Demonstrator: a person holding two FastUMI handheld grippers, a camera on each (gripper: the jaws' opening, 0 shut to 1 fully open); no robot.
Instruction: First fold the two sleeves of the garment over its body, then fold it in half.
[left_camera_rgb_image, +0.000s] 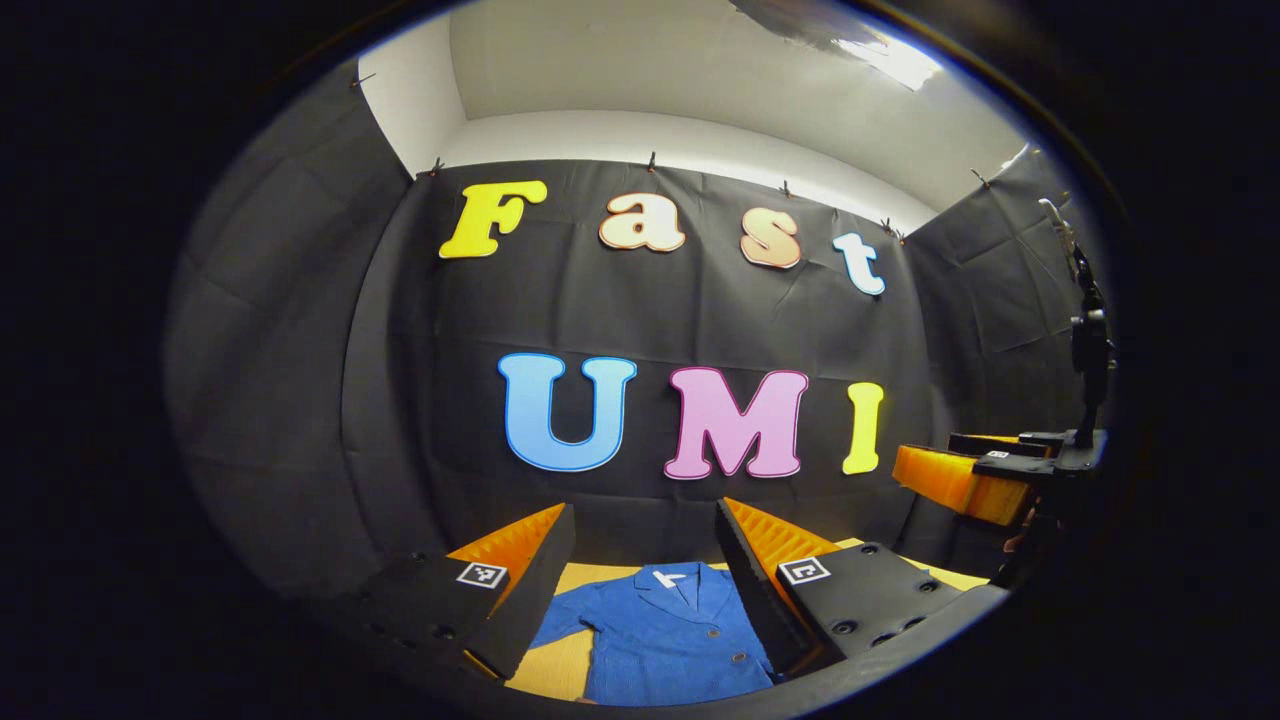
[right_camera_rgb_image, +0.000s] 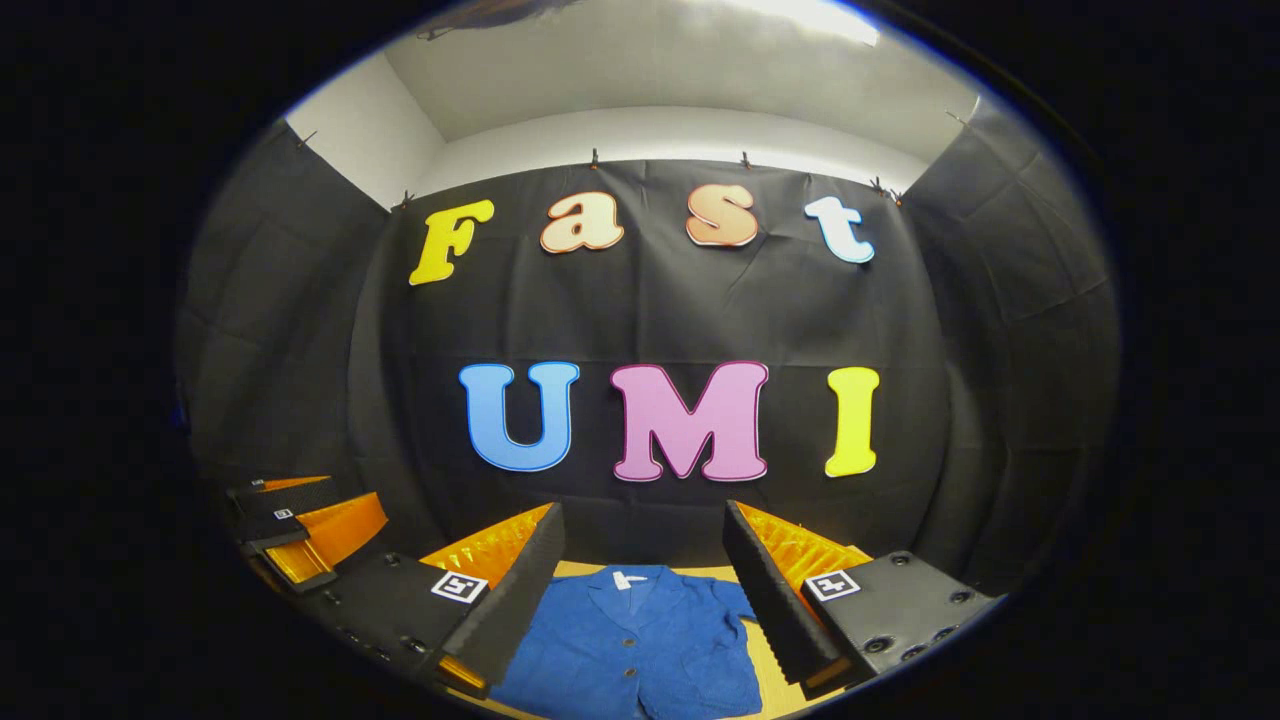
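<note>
blue garment lies flat on the yellow bench, collar at the far end toward the booth wall, front buttoned and facing up. a white tag shows inside the collar. in the left gripper view i see one sleeve spread out to the side of the body, lying on the bench, not folded over. in the right gripper view the garment sits between my two fingers, its body running out under the lower edge; a strip of bench shows just beside its edge.

left gripper: jaws released, fingers wide apart, the garment's collar seen in the gap between them; nothing grasped. it hangs above the garment, apart from the cloth.

right gripper: jaws released too, set wide, garment between and beyond them, nothing held, no contact with the cloth.

outward from the garment: in the left gripper view the other gripper shows off to one side, higher than the garment, near the side wall; whether its fingers are parted i cannot tell from there. in the right gripper view the other gripper shows to the opposite side, near the garment's level.
</note>
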